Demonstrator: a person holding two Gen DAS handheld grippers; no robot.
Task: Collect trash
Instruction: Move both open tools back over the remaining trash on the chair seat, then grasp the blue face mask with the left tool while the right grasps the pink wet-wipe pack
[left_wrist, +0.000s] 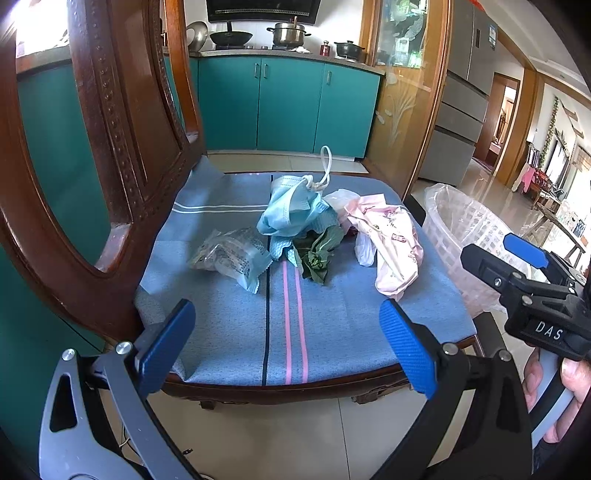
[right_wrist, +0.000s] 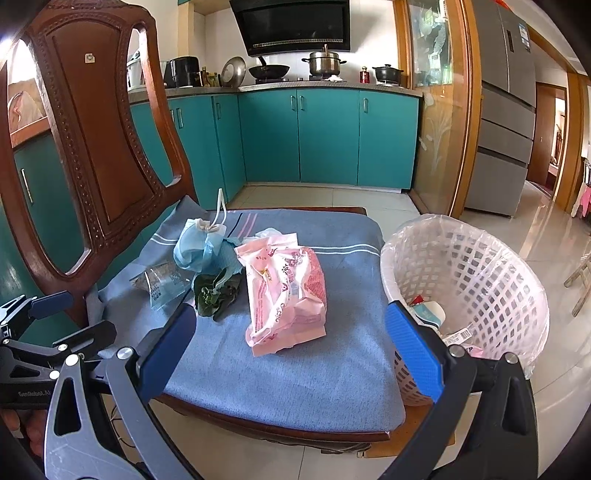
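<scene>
**Inspector:** Trash lies on the blue seat cushion (left_wrist: 236, 332) of a wooden chair (left_wrist: 107, 155). From the left wrist view: a crumpled blue face mask (left_wrist: 291, 210), a clear printed wrapper (left_wrist: 231, 256) to its left, a green leafy scrap (left_wrist: 316, 260) just in front of it, and a pink package (left_wrist: 393, 243) to the right.

**Clerk:** Left gripper?

**Inspector:** The left gripper (left_wrist: 288, 347) hangs at the near edge of the seat, fingers wide apart, holding nothing. The right gripper (left_wrist: 513, 254) shows at the right edge, over the basket; from here I cannot tell how its jaws stand.

**Clerk:** And the right wrist view?

**Inspector:** The right gripper (right_wrist: 291, 350) has its fingers spread wide and empty, with the pink package (right_wrist: 286, 295) lying beyond them on the cushion. A white lattice basket (right_wrist: 491, 273) with a clear liner stands just beside the chair, with a few scraps inside.
</scene>
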